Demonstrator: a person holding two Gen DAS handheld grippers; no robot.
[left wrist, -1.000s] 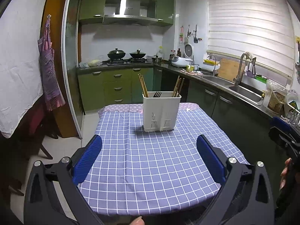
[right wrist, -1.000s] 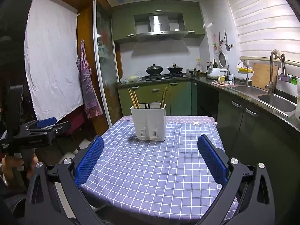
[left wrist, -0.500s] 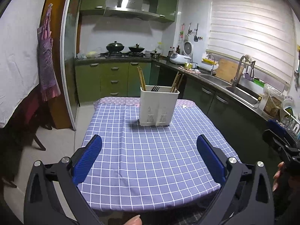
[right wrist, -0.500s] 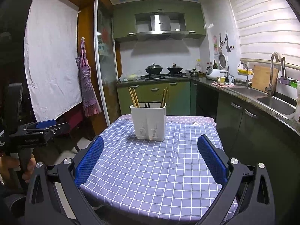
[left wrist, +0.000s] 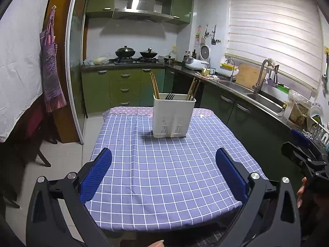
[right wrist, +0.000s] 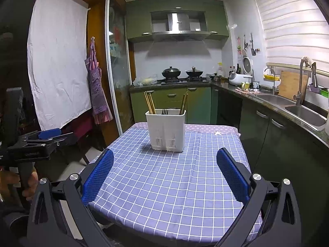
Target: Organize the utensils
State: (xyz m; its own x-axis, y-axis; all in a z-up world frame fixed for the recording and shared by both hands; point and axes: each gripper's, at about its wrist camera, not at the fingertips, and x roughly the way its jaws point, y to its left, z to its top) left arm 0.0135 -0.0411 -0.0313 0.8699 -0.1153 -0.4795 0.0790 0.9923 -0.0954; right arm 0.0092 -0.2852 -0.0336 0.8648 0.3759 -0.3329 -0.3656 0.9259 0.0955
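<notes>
On the far half of the table (left wrist: 164, 185), we are facing the holder (left wrist: 173, 115) of chopsticks (left wrist: 154, 86); both the left gripper (left wrist: 163, 171) and right gripper (right wrist: 164, 171) are gaping empty, so we are aiming squarely before reaching.

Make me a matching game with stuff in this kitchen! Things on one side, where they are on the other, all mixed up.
Things:
1. white utensil holder
2. black woks
3. checked apron
4. faucet

Places:
A. hanging by the door frame
B. over the sink
C. on the checked tablecloth
D. on the stove

Pairs: 1-C, 2-D, 3-A, 4-B
</notes>
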